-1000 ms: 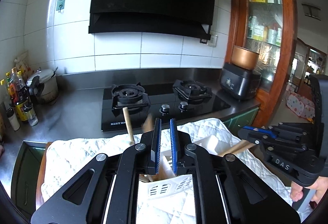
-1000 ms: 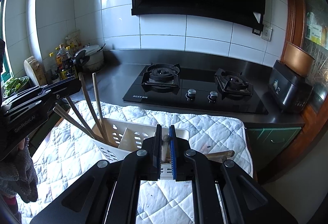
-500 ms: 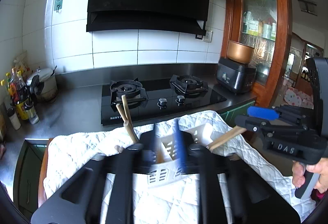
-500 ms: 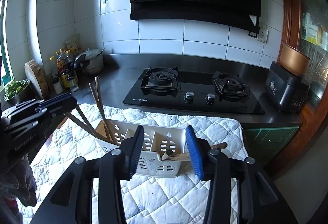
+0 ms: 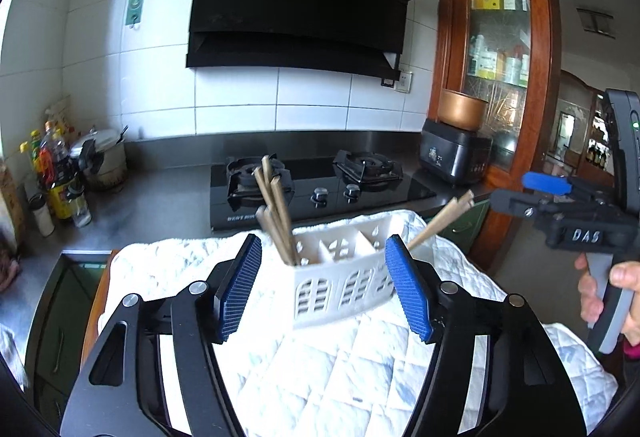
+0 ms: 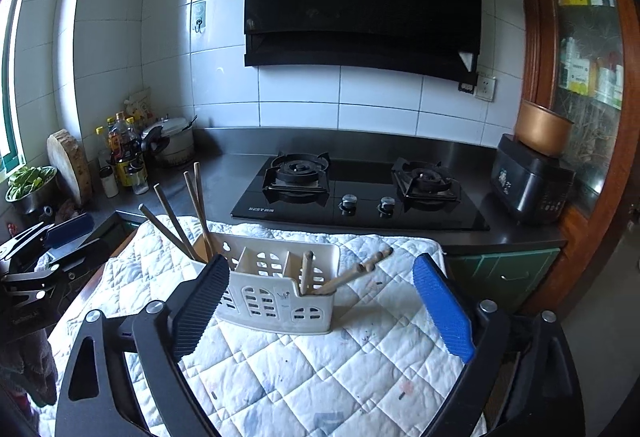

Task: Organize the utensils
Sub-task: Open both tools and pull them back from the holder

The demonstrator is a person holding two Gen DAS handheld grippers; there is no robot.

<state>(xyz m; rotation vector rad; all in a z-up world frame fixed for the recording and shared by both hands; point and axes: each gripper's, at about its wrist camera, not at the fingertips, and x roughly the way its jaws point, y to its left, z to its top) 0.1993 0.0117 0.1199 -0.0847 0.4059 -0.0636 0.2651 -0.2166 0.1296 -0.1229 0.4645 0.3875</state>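
Note:
A white slotted utensil holder (image 5: 340,269) (image 6: 276,287) stands on a white quilted mat (image 5: 320,365) (image 6: 320,357). Several wooden chopsticks (image 5: 274,209) (image 6: 180,213) stand in its left compartment. Wooden-handled utensils (image 5: 440,221) (image 6: 344,275) lean out of its right compartment. My left gripper (image 5: 324,289) is open and empty, pulled back in front of the holder. My right gripper (image 6: 320,305) is open and empty, also in front of the holder. In the left wrist view the right gripper (image 5: 568,205) shows at the right edge.
A black gas hob (image 6: 360,193) lies behind the mat on a steel counter (image 6: 224,173). Bottles (image 6: 124,153) and a pot (image 6: 172,141) stand at the far left. A black appliance (image 6: 532,181) stands at the right by a wooden cabinet (image 5: 500,49).
Both grippers went from shut at the holder to wide open and drew back from it. The utensils they held now stand in the holder's compartments.

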